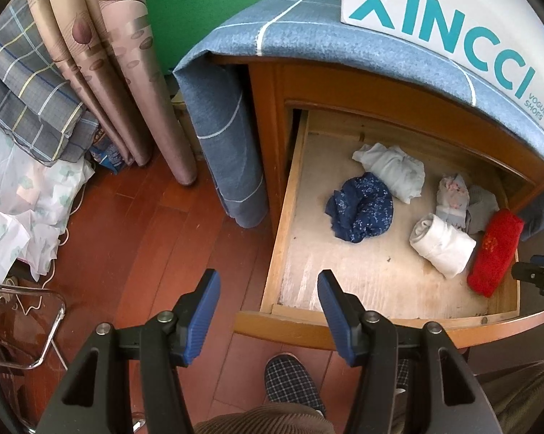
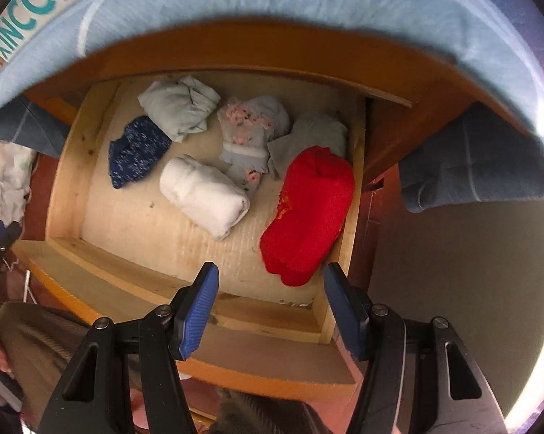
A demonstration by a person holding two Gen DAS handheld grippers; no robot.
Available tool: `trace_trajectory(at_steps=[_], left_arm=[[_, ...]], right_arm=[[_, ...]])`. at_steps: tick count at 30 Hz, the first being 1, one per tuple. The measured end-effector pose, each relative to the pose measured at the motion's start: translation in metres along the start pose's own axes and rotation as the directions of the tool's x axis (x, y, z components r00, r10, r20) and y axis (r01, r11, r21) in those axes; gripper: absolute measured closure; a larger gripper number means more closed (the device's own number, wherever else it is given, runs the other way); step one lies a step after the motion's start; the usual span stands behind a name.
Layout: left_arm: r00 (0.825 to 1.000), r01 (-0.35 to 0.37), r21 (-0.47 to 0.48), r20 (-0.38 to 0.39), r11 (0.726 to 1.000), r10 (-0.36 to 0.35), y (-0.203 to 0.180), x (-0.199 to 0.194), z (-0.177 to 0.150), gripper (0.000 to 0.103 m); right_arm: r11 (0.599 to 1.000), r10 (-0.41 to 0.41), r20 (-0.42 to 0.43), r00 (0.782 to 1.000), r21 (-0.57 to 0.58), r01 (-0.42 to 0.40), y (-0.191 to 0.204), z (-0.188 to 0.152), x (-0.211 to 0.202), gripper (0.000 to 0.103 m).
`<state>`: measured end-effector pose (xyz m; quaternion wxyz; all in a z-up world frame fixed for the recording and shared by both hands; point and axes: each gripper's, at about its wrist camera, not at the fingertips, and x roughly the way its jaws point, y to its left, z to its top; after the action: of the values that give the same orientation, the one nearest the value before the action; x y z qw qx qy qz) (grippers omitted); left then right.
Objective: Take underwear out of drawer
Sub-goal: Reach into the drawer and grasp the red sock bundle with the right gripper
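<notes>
The wooden drawer (image 1: pixel 286 213) (image 2: pixel 67 166) is pulled out, with several rolled underwear pieces on its floor. A red roll (image 1: pixel 496 253) (image 2: pixel 308 213) lies along the right wall. Beside it are a white roll (image 1: pixel 441 246) (image 2: pixel 203 195), a dark blue speckled one (image 1: pixel 362 208) (image 2: pixel 136 152), a pale grey-green one (image 1: pixel 393 171) (image 2: pixel 179 106), a floral one (image 1: pixel 452 197) (image 2: pixel 250 130) and a grey one (image 1: pixel 483 208) (image 2: pixel 315 132). My right gripper (image 2: pixel 270 275) hangs open just above the red roll's near end. My left gripper (image 1: pixel 268 282) is open over the drawer's front left corner, holding nothing.
A blue cloth (image 1: pixel 308 25) drapes the cabinet top, with a white shoe box (image 1: pixel 452 11) on it. Curtains (image 1: pixel 102 54), folded plaid bedding (image 1: pixel 29 97) and a metal chair frame (image 1: pixel 51 325) stand to the left on the wooden floor. A person's slipper (image 1: pixel 290 379) is below the drawer front.
</notes>
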<state>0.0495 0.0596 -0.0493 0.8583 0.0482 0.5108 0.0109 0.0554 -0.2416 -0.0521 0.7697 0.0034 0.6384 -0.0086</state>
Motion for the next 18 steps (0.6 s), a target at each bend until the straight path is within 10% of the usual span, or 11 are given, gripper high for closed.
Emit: trace_trajectory(at_steps=[18], left_arm=[[1.0, 0.011, -0.006, -0.024, 1.0, -0.011, 0.003, 0.005, 0.0, 0.046]], right_arm=[[1.0, 0.011, -0.086, 0.996, 0.005, -0.011, 0.002, 0.011, 0.039, 0.045]])
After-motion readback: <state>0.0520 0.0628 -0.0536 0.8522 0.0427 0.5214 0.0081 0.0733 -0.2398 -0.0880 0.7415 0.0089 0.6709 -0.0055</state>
